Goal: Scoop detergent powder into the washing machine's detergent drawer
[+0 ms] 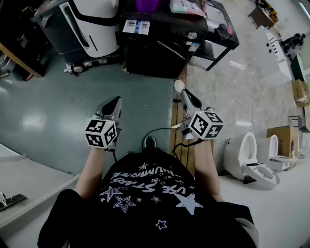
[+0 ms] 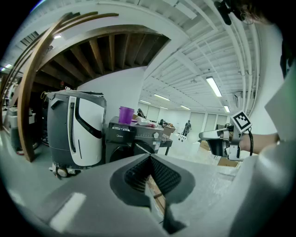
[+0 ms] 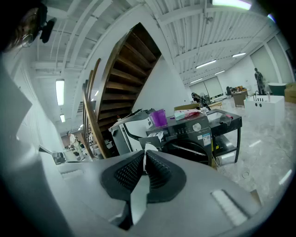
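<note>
The black shirt [image 1: 145,193] reads "STARS"; the washing machine [image 2: 125,139] front reads "Midea".

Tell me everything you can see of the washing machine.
The washing machine is a black front-loader: round dark door, looks shut, one pale knob and stickers on the panel. It stands upright on the floor between a grey-and-white appliance and a black rack. A purple cup and a packet sit on top.

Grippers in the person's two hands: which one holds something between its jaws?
The right gripper: its jaws are shut on a small white scoop. The left gripper has its jaws shut together with nothing between them.
</note>
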